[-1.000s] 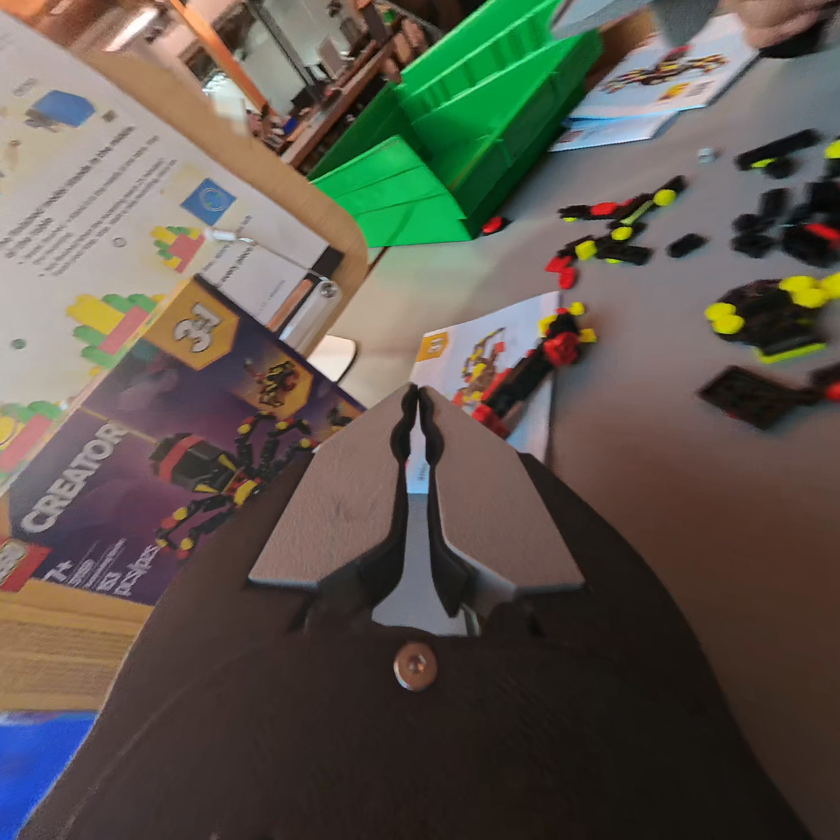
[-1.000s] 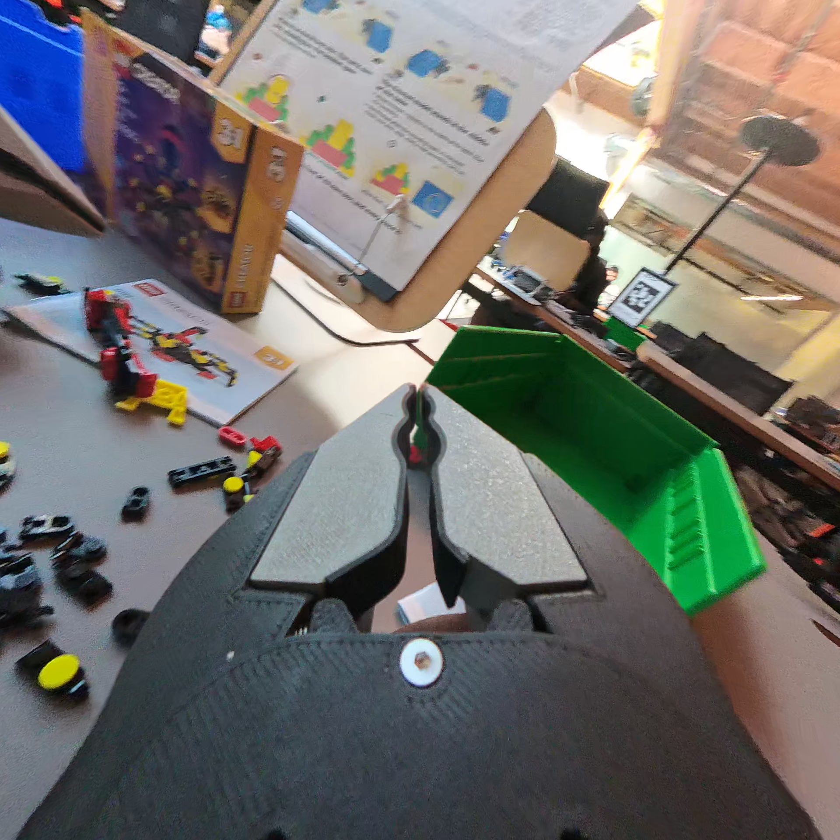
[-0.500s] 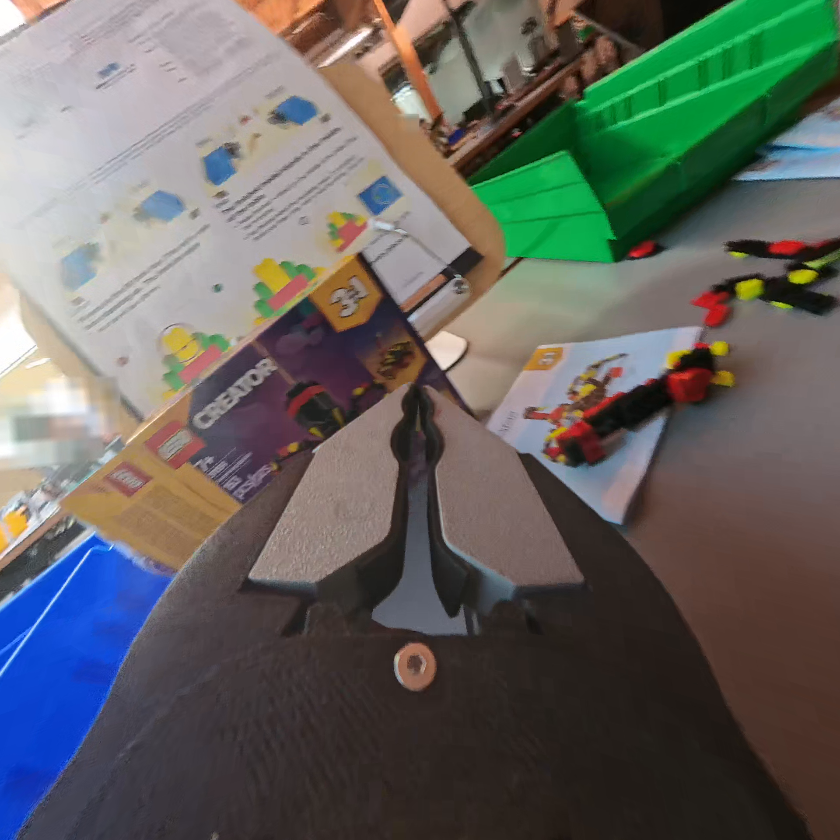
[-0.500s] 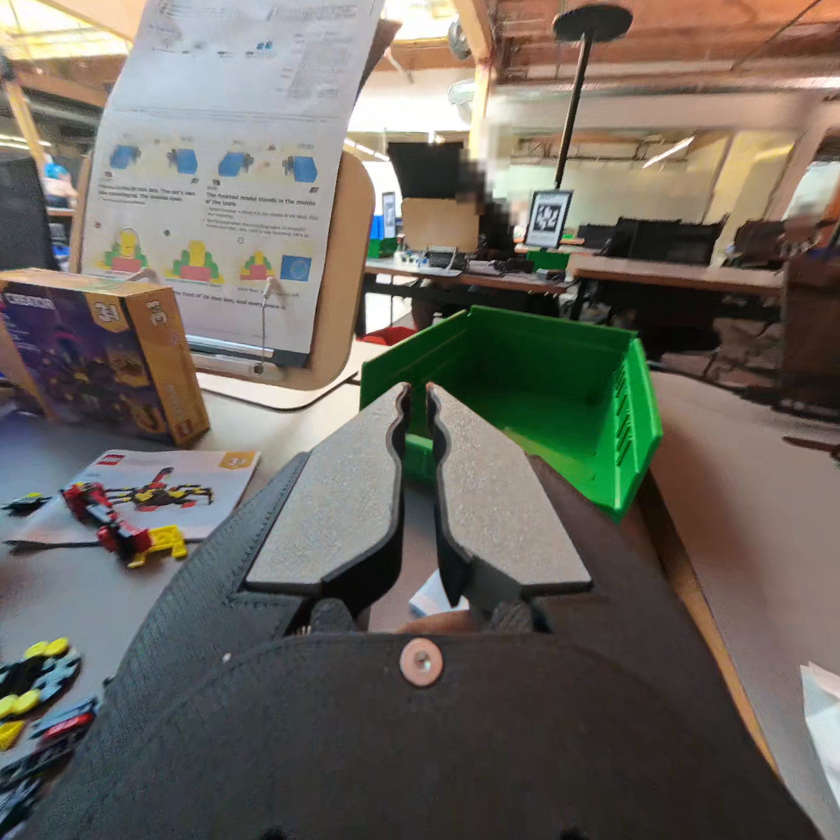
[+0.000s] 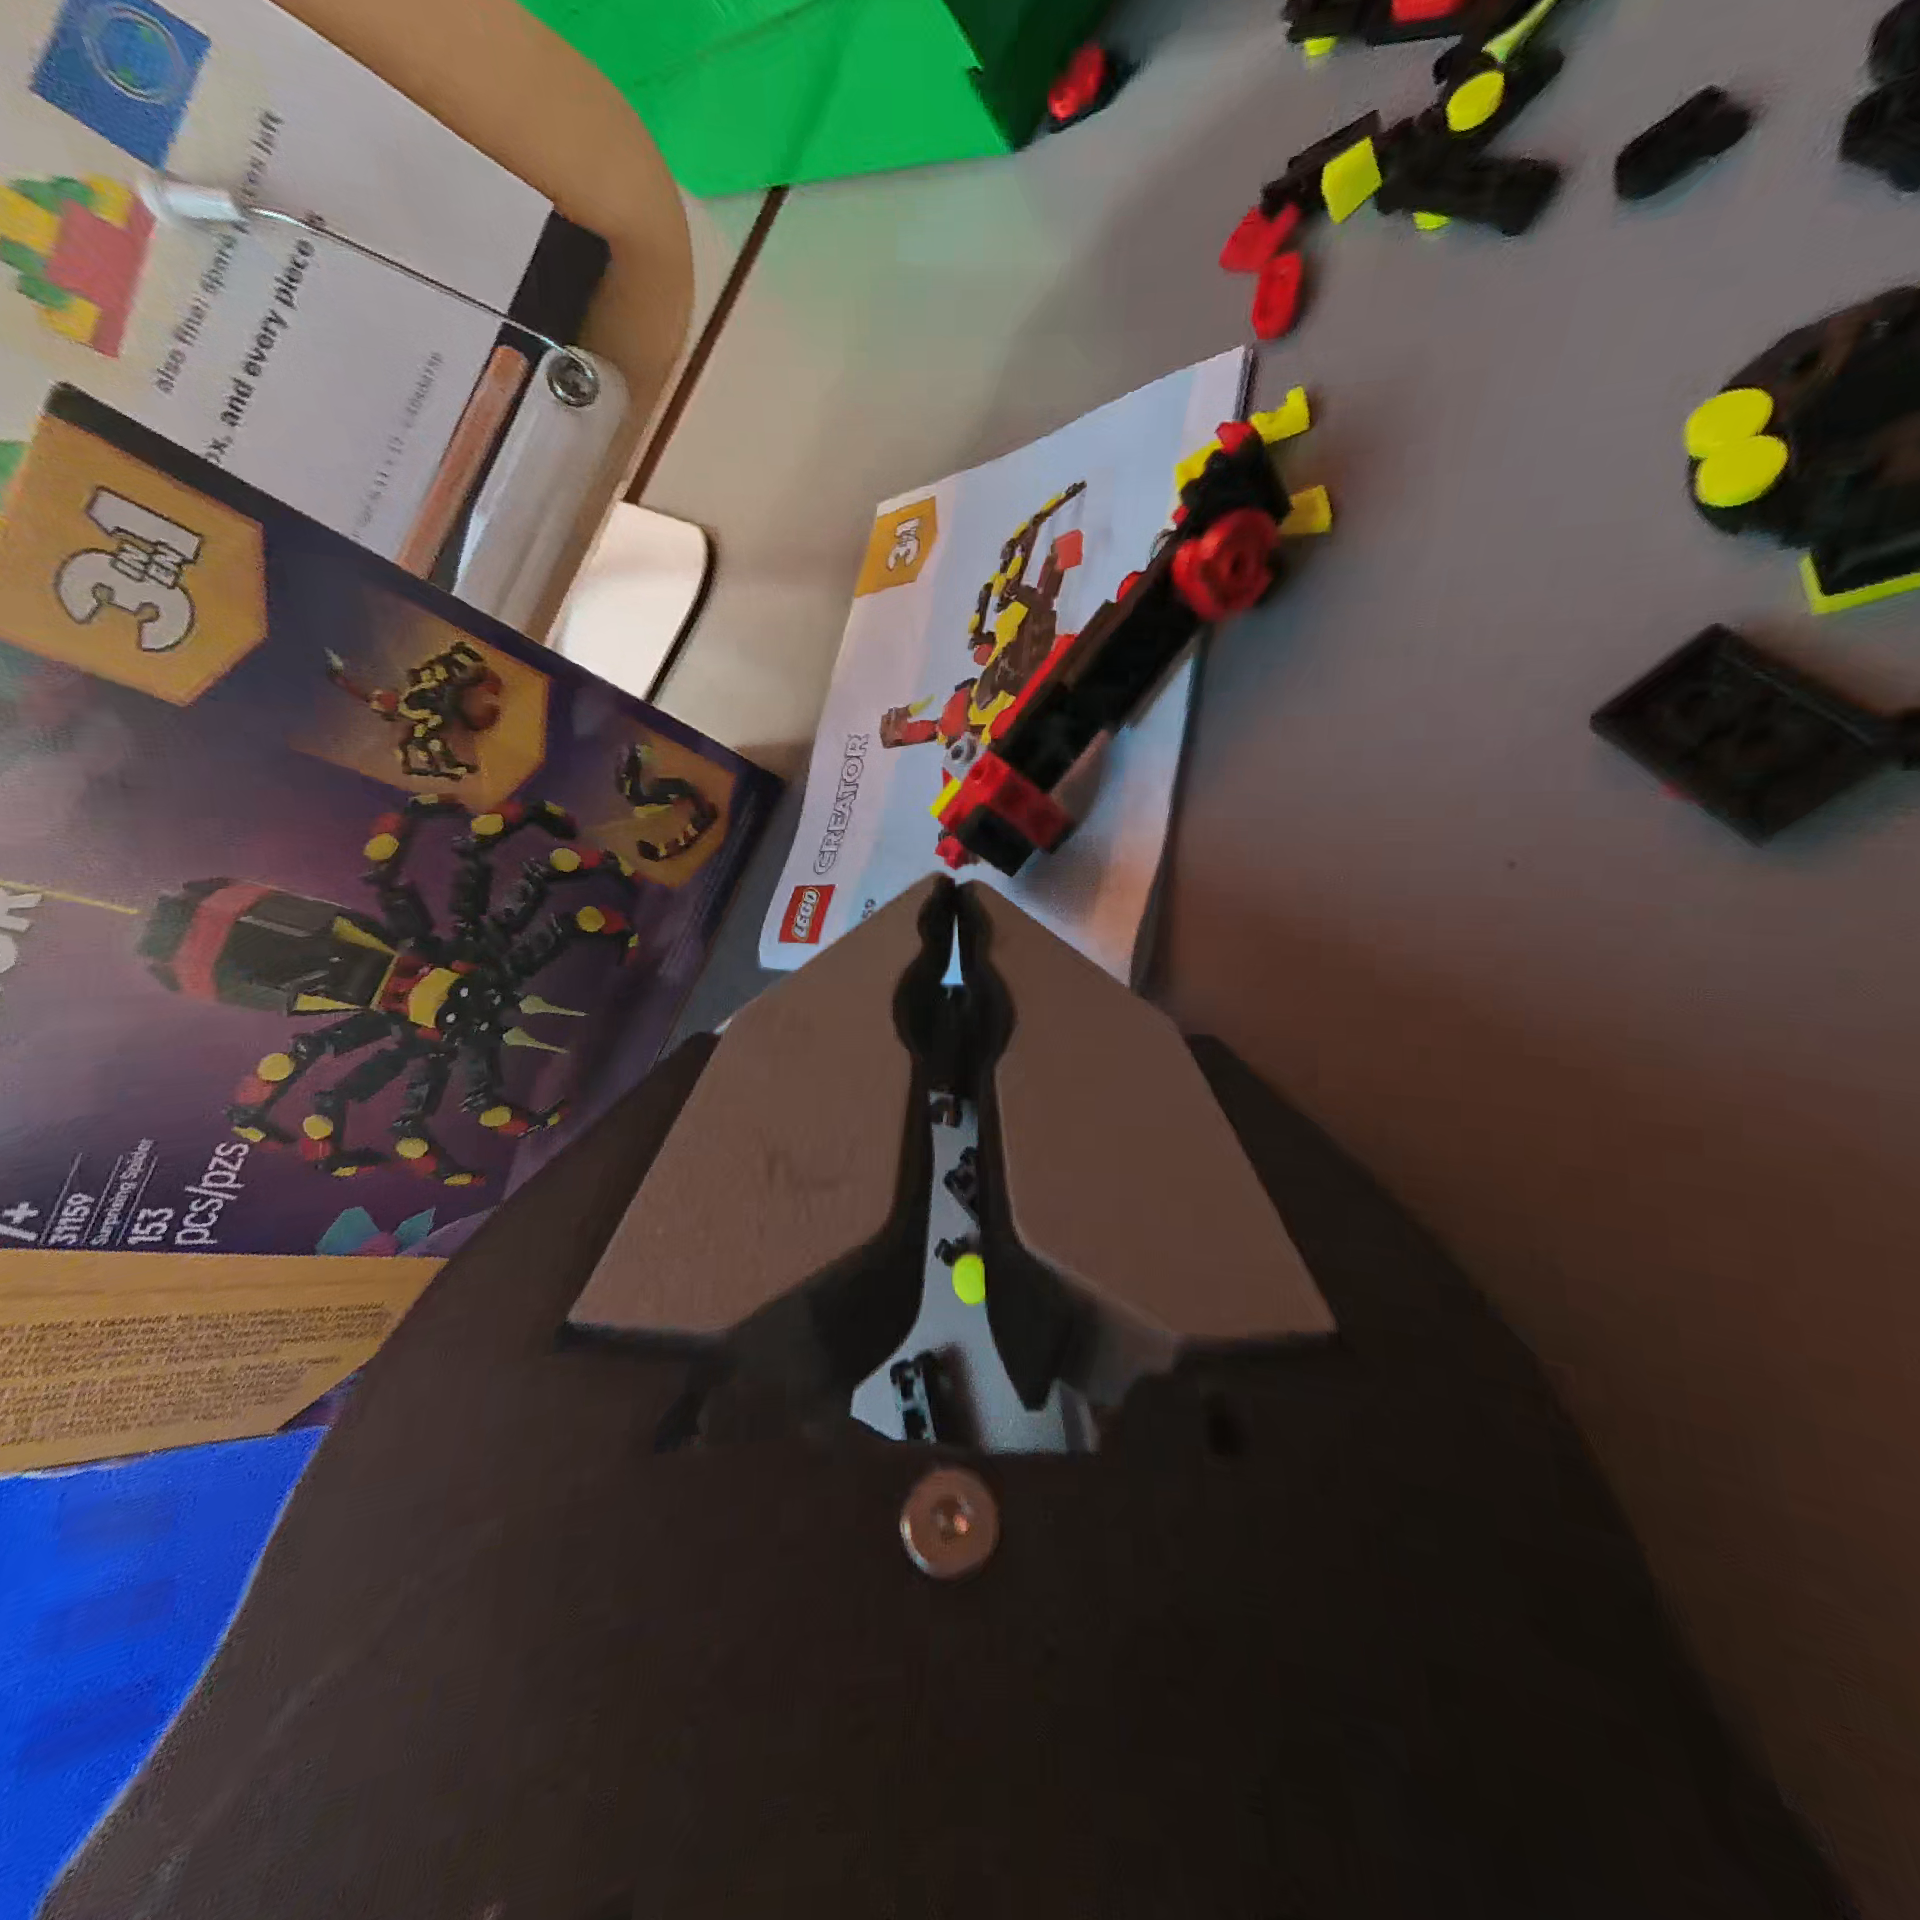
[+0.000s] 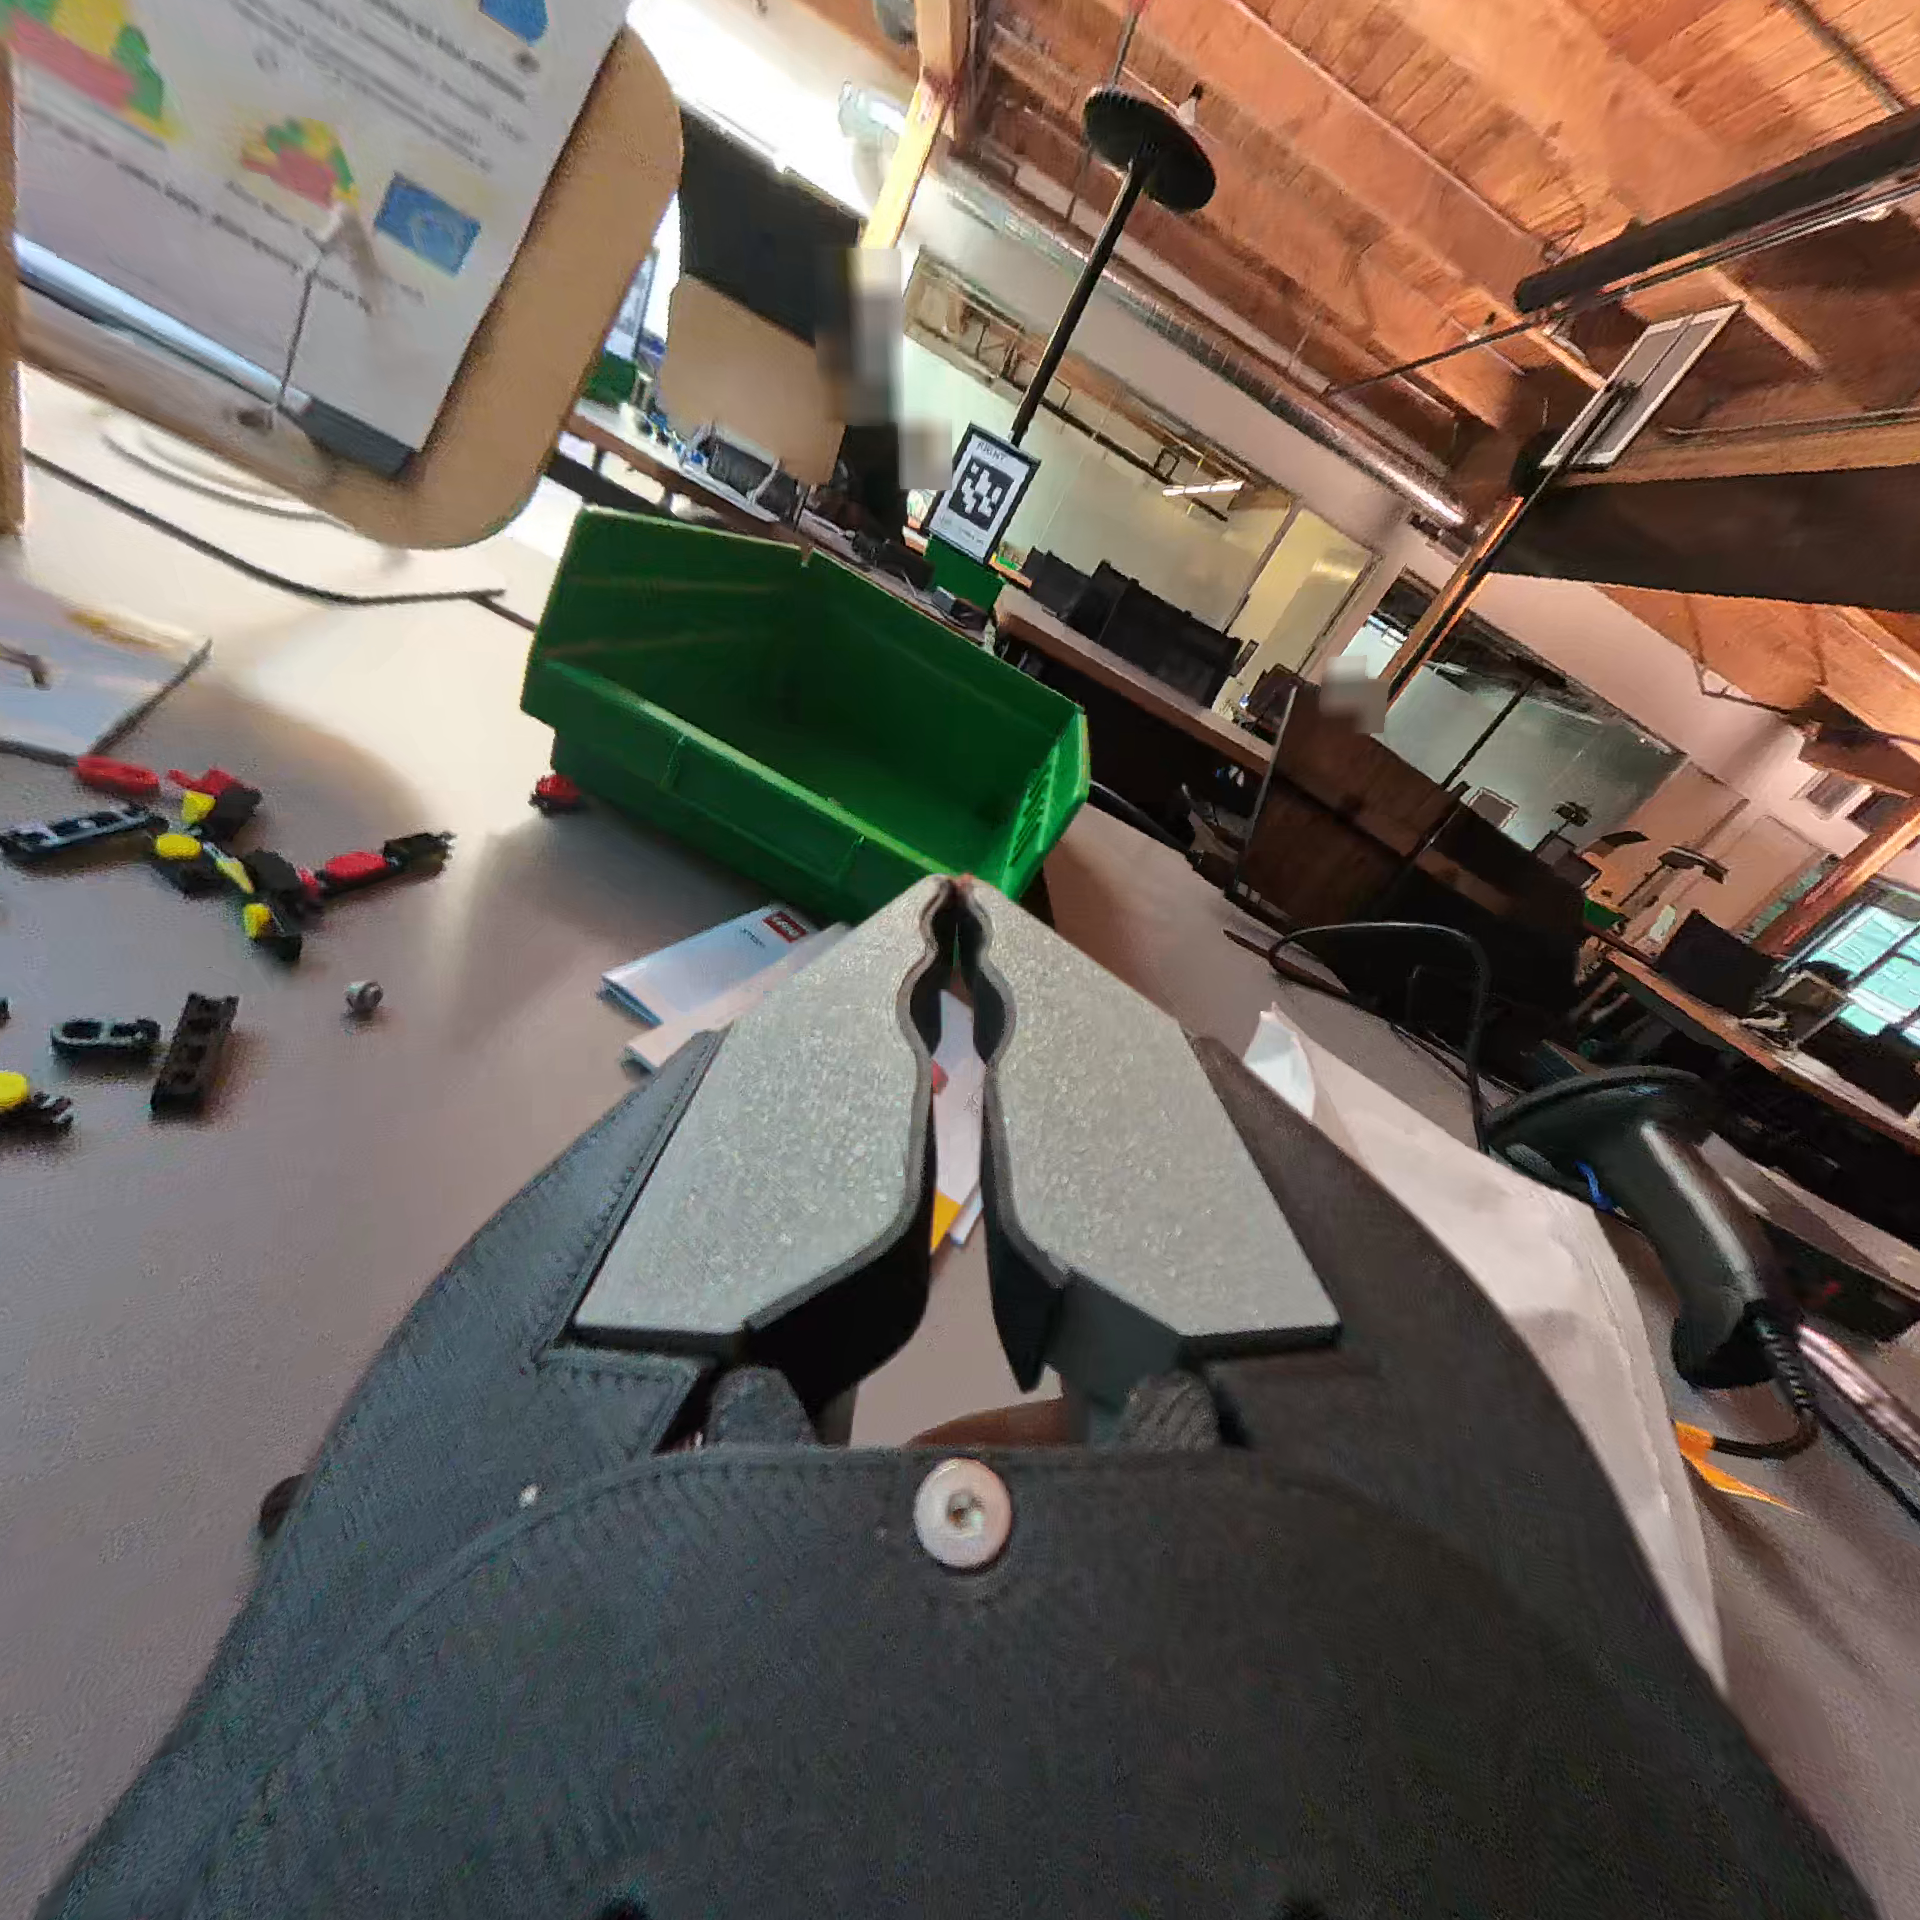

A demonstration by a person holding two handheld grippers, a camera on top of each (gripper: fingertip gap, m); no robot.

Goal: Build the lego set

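- Left gripper (image 5: 951,904): jaws closed, empty, poised just near of the instruction booklet (image 5: 894,665).
- Right gripper (image 6: 954,891): jaws closed, nothing visibly held.
- Partial red-and-black assembly (image 5: 1101,665) rests on the booklet.
- Loose pieces (image 6: 208,842) lie scattered left of the green bin (image 6: 810,717); judged: build mostly incomplete.
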